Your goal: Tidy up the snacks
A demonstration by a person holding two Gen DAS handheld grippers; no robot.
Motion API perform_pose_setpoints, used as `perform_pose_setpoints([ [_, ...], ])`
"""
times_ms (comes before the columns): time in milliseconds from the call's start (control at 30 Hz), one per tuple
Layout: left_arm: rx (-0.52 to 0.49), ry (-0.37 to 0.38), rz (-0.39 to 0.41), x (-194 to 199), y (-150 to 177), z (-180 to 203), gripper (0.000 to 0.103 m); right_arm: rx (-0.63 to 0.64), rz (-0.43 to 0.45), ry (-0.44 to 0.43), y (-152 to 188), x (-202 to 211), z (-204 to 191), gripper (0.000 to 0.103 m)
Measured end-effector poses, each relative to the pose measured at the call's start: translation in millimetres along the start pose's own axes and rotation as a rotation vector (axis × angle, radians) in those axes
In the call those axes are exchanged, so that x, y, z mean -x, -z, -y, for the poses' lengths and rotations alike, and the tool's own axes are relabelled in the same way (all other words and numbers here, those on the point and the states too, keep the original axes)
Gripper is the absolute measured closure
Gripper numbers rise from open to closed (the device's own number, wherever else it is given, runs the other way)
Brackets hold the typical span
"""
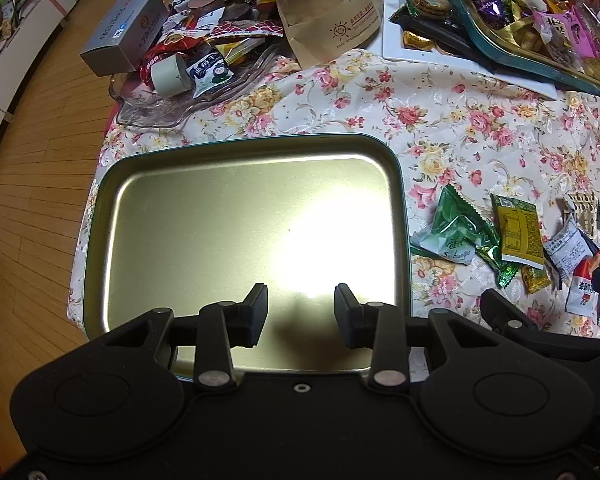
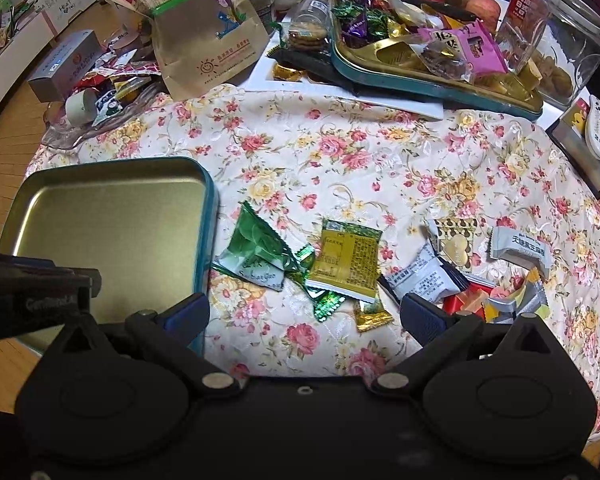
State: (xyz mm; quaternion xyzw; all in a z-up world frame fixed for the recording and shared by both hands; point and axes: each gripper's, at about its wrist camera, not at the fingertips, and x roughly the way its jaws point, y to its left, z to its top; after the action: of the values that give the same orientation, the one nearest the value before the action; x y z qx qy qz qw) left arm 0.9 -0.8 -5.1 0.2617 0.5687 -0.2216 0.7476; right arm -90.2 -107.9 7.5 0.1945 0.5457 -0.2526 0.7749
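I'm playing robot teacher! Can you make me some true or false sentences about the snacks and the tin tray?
1. The tin tray has no snacks in it. True.
2. The left gripper is squeezing a candy. False: its fingers are apart and hold nothing.
3. The green packet lies on the flowery tablecloth, beside the tray. True.
4. The yellow packet is inside the tray. False: it lies on the cloth, right of the green packet.
5. The right gripper is open. True.

1 empty tin tray (image 2: 112,216), 2 green packets (image 2: 256,252), 1 yellow packet (image 2: 346,258).
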Motion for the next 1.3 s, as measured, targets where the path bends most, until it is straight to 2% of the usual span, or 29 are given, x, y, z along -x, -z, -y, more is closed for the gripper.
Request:
perform_pose_setpoints([
  [567,-0.052,0.018,0.009,7.6,-2.8,29.3,0.058,-0.061,-0.041,0.066,15.8,-10.0,45.8,0.000],
  [933,-0.112,0.057,0.029,17.0,-5.2,79.8,0.058,-0.153,-0.042,0.094,23.3,-3.3,94.2,0.000],
  [1167,-0.154,0.046,0.070,17.8,0.1,118.6,0.058,-0.224,-0.043,0.123,33.4,-0.1,128.2,0.000],
  [1300,-0.170,0.053,0.056,11.9,6.4,133.6,0.058,-0.250,-0.062,0.138,41.5,-4.9,146.8,0.000],
])
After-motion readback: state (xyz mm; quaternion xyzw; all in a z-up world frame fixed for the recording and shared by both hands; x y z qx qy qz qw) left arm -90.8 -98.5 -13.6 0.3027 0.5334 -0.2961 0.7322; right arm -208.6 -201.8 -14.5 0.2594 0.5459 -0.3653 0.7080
